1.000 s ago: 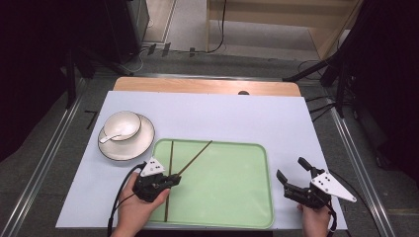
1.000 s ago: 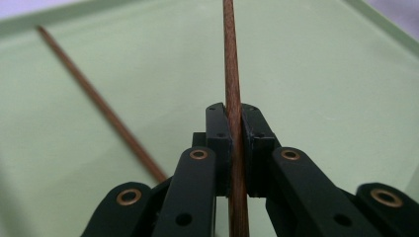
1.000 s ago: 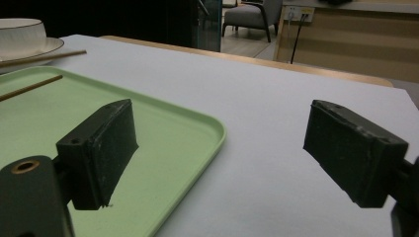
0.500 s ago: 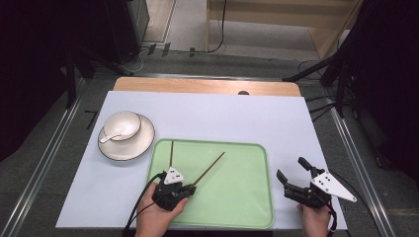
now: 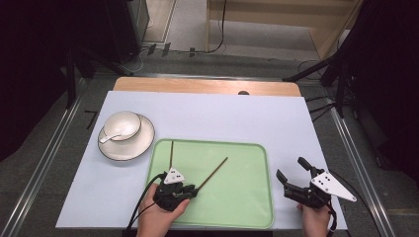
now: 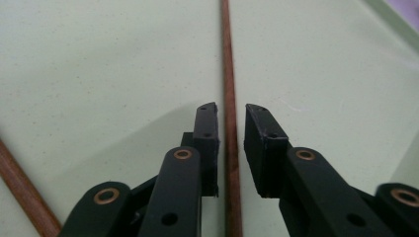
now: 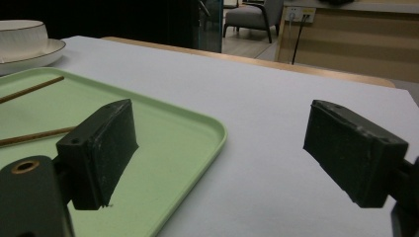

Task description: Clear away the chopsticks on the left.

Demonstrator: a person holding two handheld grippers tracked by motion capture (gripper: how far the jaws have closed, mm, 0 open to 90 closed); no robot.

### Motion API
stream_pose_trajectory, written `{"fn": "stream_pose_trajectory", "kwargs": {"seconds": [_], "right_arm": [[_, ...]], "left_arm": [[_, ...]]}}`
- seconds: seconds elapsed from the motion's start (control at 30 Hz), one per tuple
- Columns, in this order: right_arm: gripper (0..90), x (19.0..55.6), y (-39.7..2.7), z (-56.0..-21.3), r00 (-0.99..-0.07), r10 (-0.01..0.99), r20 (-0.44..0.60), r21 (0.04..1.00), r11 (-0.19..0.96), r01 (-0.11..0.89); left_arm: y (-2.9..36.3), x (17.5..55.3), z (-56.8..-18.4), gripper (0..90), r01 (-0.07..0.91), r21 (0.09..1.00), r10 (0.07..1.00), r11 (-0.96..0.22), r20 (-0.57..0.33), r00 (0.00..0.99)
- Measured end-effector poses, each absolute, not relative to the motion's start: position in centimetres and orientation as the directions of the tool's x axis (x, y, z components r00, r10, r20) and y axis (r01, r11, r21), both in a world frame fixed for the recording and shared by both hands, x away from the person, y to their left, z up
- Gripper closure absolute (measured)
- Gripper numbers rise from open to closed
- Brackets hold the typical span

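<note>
Two brown chopsticks lie on a pale green tray [image 5: 212, 144]. One chopstick [image 5: 171, 152] points straight away; the slanted chopstick [image 5: 215, 171] runs to my left gripper [image 5: 194, 189] at the tray's front left. In the left gripper view that chopstick [image 6: 228, 59] lies between the jaws of the left gripper [image 6: 230, 109], which have just been opening; a thin gap shows on each side, so the pads do not press it. The other chopstick [image 6: 20, 187] crosses the bottom left corner. My right gripper [image 5: 290, 168] rests open on the table right of the tray, nothing between its jaws.
A white bowl [image 5: 121, 124] with a spoon stands on a saucer [image 5: 143, 140] at the tray's far left corner. The white tabletop [image 5: 276, 118] extends behind the tray. In the right gripper view the tray rim [image 7: 217, 133] lies just left of the right gripper [image 7: 225, 148].
My left gripper slid right along the tray's front with the slanted chopstick's near end, then stopped. The right gripper has stayed still.
</note>
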State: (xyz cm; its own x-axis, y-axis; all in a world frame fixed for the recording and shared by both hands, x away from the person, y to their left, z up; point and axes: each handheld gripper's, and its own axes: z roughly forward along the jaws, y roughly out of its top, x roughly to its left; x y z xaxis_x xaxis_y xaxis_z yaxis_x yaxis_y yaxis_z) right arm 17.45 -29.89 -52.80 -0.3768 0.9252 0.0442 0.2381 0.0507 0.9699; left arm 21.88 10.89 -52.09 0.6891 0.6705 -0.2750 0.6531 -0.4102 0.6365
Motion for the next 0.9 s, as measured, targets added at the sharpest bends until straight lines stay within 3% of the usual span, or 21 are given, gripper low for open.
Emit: {"fn": "stream_pose_trajectory", "kwargs": {"seconds": [0.1, 0.2, 0.57, 0.9], "right_arm": [[13.0, 17.4, -30.0, -52.8, -0.372, 0.927, 0.048, 0.970, 0.046, 0.239], [13.0, 17.5, -30.0, -52.9, -0.371, 0.927, 0.050, 0.970, 0.044, 0.241], [13.0, 17.6, -30.1, -52.9, -0.372, 0.927, 0.054, 0.970, 0.040, 0.240], [13.0, 17.5, -30.2, -52.9, -0.373, 0.926, 0.058, 0.970, 0.036, 0.240]], "left_arm": [[10.7, 22.4, -51.5, 78.3, 0.635, 0.655, 0.668, -0.408, -0.260, 0.697], [9.9, 23.1, -51.1, 90.0, 0.613, 0.667, 0.659, -0.424, -0.237, 0.714], [4.6, 25.9, -51.2, 90.0, 0.530, 0.702, 0.616, -0.476, -0.165, 0.771], [2.0, 27.5, -52.6, 90.0, 0.577, 0.665, 0.659, -0.474, -0.166, 0.734]]}}
